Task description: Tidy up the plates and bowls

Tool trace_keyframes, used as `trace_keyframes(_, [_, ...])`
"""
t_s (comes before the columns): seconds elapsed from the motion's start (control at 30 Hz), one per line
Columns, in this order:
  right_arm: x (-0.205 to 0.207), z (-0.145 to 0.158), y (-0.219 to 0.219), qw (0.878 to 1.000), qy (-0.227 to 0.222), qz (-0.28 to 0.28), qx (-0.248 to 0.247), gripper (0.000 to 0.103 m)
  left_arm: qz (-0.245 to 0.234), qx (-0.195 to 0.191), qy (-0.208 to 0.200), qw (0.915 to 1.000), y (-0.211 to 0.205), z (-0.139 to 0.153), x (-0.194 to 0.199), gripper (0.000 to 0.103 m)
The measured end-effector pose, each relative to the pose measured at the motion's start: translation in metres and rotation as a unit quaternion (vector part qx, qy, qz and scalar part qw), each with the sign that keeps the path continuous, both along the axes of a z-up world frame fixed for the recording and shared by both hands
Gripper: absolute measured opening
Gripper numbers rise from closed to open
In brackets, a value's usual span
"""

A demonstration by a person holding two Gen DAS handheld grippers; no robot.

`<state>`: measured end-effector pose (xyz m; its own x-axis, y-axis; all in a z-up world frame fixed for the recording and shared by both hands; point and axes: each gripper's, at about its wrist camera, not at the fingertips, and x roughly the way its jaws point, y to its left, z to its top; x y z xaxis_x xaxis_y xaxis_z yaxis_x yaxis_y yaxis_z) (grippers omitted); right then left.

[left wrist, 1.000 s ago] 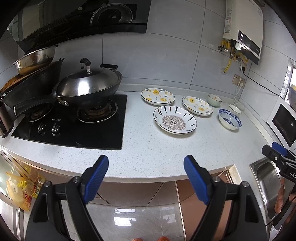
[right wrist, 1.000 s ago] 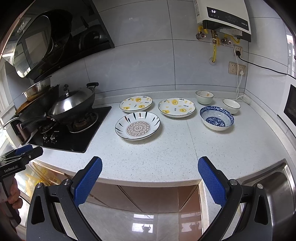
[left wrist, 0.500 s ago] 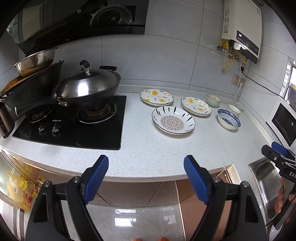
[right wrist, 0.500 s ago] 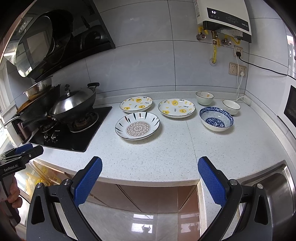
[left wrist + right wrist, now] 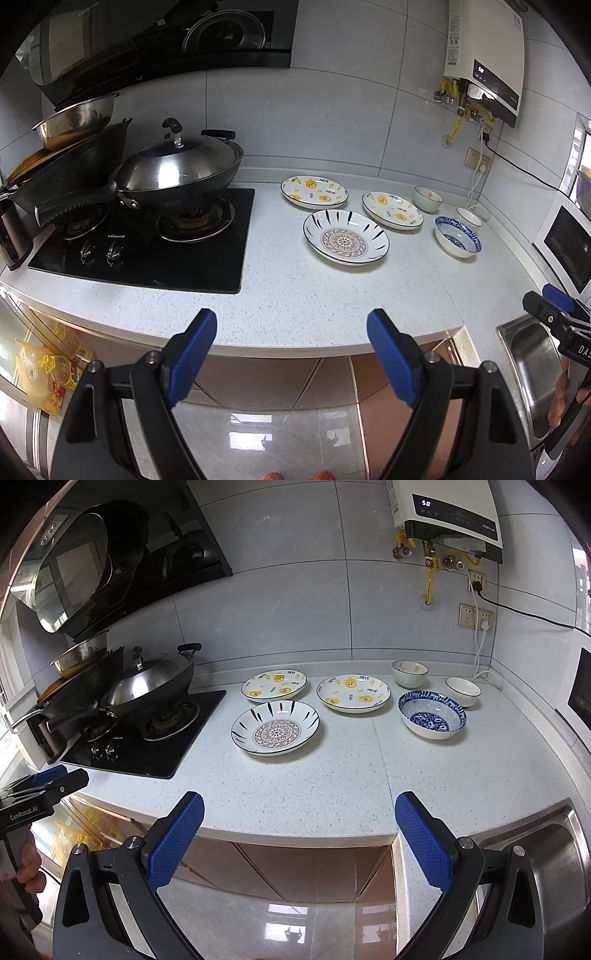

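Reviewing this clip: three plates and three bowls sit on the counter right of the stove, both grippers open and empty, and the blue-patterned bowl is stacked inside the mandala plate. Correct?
Not quite. The blue-patterned bowl stands alone on the counter, apart from the mandala plate, as the right wrist view shows. The rest holds: three plates, three bowls, left gripper and right gripper open and empty.

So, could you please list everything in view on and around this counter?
bear plates: 2, white and yellow, back of counter
patterned plate: 1, white, in front of them
blue bowl: 1, right of plates
small bowls: 2, pale, near wall
wok: 1, dark, lidded, on stove
sink: 1, steel, right
left gripper: open, empty
right gripper: open, empty
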<state>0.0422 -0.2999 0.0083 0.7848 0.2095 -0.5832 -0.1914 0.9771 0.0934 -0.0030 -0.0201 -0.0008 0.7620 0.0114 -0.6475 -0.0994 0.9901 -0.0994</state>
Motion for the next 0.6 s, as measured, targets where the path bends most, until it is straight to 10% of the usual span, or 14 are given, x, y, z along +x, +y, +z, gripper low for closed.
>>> trace_keyframes(0.6, [-0.0023, -0.0016, -0.0016, 1.000, 0.004, 0.007, -0.002, 0.102, 0.009, 0.004, 0.001, 1.0000, -0.0002, 0.0025, -0.0045, 0.083])
